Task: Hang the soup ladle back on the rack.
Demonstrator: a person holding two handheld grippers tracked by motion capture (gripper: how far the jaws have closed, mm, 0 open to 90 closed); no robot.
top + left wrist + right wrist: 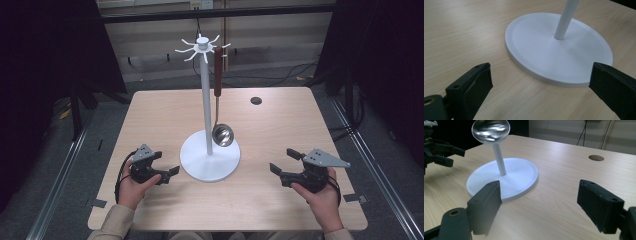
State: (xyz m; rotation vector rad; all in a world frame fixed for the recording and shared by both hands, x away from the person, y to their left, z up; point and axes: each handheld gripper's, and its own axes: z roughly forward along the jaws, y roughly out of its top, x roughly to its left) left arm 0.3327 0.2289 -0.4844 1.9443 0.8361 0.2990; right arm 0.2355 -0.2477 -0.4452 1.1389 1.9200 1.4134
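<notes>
A white utensil stand (205, 102) rises from a round base (210, 159) at the table's middle; its base (559, 52) fills the left gripper view and shows again as the base (506, 178) in the right gripper view. A metal ladle (221, 134) with a brown handle hangs from a hook at the top, bowl (490, 131) just above the base. My left gripper (167, 163) is held by a hand left of the base, open and empty. My right gripper (285, 161) is held to the right of the base, open and empty.
The wooden table (280, 125) has a round cable hole (256, 100) at the back right. Bare wood lies on both sides of the stand. Cables run on the floor behind the table.
</notes>
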